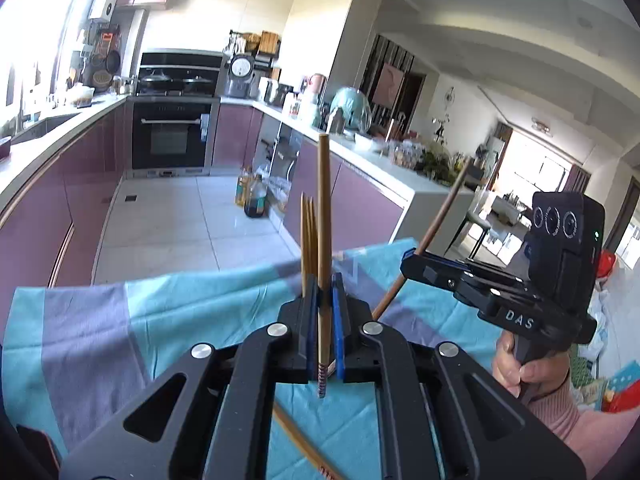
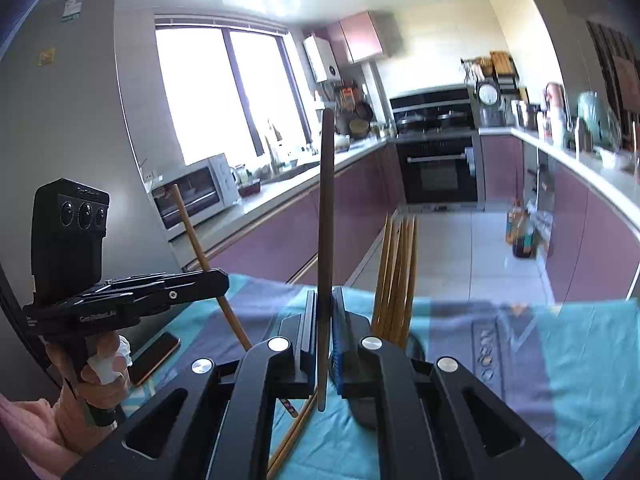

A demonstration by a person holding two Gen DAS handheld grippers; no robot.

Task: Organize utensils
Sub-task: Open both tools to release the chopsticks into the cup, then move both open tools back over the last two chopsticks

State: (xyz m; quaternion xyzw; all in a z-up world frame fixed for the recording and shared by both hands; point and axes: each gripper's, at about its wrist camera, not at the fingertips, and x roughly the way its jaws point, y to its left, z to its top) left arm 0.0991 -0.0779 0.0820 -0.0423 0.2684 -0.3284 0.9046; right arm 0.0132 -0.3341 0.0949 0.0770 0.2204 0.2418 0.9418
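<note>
While each claw pinches one upright chopstick, left claw (image 1: 324,320) on the pale stick (image 1: 323,216), right claw (image 2: 322,332) on the dark stick (image 2: 325,216), either could pivot and slip, missing the bundle (image 2: 394,280) at one o'clock.

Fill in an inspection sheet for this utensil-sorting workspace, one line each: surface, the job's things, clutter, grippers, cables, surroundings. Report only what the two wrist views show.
Surface: table under a teal and grey cloth.
Job's things: light chopstick held upright in the left gripper; dark chopstick upright in the right gripper; bundle of chopsticks standing behind the right gripper, holder mostly hidden; loose chopsticks lying on the cloth.
Clutter: phone near the table edge.
Grippers: both shut, each on one chopstick.
Cables: nothing seen.
Surroundings: kitchen with purple cabinets, oven, toaster oven, bottles on the floor.
</note>
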